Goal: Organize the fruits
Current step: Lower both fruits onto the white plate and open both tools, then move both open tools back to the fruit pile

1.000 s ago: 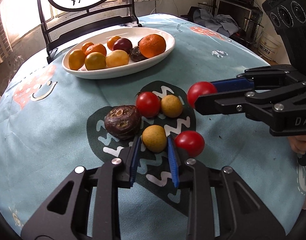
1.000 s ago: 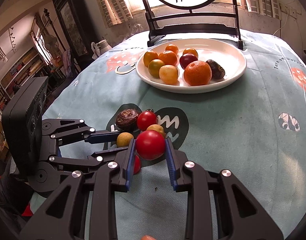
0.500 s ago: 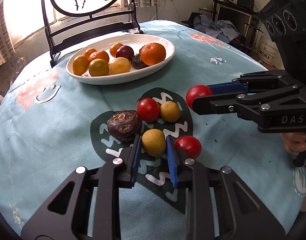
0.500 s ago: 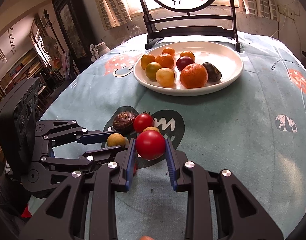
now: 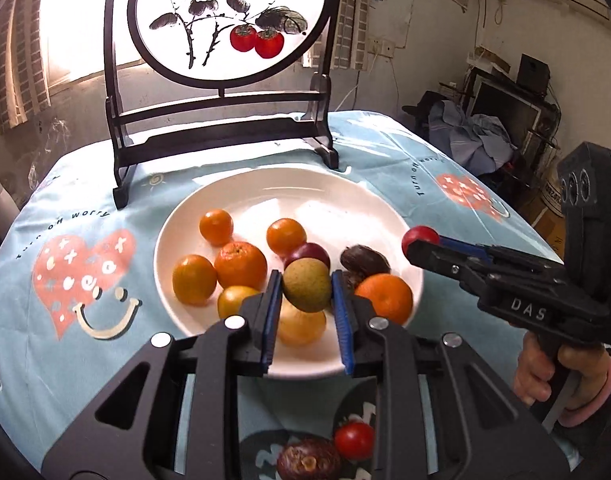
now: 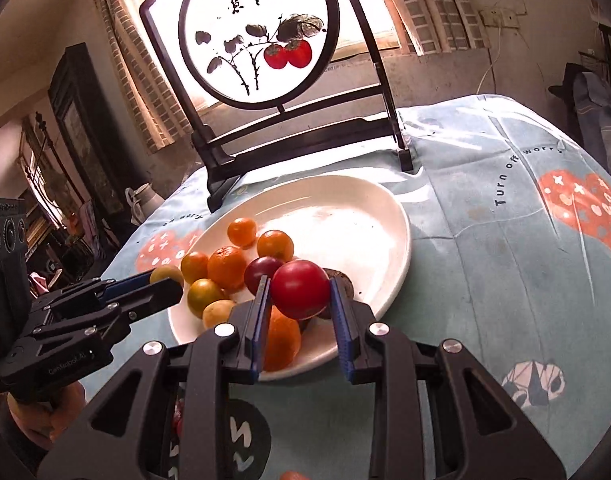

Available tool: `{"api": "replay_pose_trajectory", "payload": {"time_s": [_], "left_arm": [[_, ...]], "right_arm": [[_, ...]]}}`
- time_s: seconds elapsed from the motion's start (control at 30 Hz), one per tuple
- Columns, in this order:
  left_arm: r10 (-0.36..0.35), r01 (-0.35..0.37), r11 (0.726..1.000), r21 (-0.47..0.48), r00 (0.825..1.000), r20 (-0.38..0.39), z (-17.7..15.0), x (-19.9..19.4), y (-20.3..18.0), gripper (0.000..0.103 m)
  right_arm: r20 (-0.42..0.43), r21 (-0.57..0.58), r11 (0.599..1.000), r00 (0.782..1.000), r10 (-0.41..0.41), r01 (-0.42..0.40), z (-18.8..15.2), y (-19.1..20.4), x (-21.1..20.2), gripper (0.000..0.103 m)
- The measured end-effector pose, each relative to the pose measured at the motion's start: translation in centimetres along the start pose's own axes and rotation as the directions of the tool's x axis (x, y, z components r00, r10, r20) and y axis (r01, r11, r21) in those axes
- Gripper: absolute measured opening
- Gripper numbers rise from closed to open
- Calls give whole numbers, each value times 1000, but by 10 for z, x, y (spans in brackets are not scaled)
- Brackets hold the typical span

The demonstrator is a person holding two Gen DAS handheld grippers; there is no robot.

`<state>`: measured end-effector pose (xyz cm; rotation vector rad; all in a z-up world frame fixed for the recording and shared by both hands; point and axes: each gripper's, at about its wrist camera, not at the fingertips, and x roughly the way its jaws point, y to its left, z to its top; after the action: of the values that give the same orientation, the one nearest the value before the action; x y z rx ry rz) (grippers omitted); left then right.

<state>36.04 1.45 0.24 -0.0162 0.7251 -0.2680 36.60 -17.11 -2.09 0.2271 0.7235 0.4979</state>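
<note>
My left gripper point(image 5: 306, 290) is shut on a yellow-green round fruit point(image 5: 307, 285) and hangs over the near edge of the white oval plate point(image 5: 369, 200). Between the blue pads of my right gripper point(image 6: 300, 290), which is shut, sits a red tomato point(image 6: 300, 289), above the plate's point(image 6: 381, 216) near right rim. Several oranges, a dark plum point(image 5: 311, 253) and a brown wrinkled fruit point(image 5: 363, 260) lie on the plate. In the left wrist view the right gripper point(image 5: 419, 240) shows at the right with the tomato point(image 5: 420, 235) at its tip. A tomato point(image 5: 354, 439) and a brown fruit point(image 5: 308, 462) lie on the cloth below.
A black-framed round painted screen point(image 5: 225, 20) stands upright behind the plate at the table's far edge. The round table wears a light blue cloth point(image 5: 65, 344) with heart prints. A hand point(image 5: 561, 368) holds the right gripper's handle. Room clutter lies beyond the table's right side.
Both grippers rose from the loose fruits and moved forward to the plate. The left one lifted the yellow-green fruit off the cloth; the right one carried its tomato along.
</note>
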Motion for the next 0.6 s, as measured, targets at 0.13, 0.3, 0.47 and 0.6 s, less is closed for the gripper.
{"api": "replay_pose_trajectory", "payload": {"time_s": [0.13, 0.3, 0.47, 0.6], "left_arm": [[13, -14, 1000, -20, 998, -62, 11, 26, 8, 27], [80, -80, 997, -18, 997, 20, 7, -1, 3, 86], [124, -123, 992, -31, 992, 21, -16, -42, 0, 98], [158, -157, 987, -41, 987, 31, -55, -71, 6, 101]], "right_arm": [[-22, 0, 1000, 1000, 10, -10, 6, -4, 17, 49], [-7, -4, 1000, 1000, 19, -19, 6, 3, 0, 55], [-13, -34, 997, 997, 75, -75, -11, 22, -31, 59], [-99, -113, 984, 987, 126, -137, -44, 47, -47, 60]]}}
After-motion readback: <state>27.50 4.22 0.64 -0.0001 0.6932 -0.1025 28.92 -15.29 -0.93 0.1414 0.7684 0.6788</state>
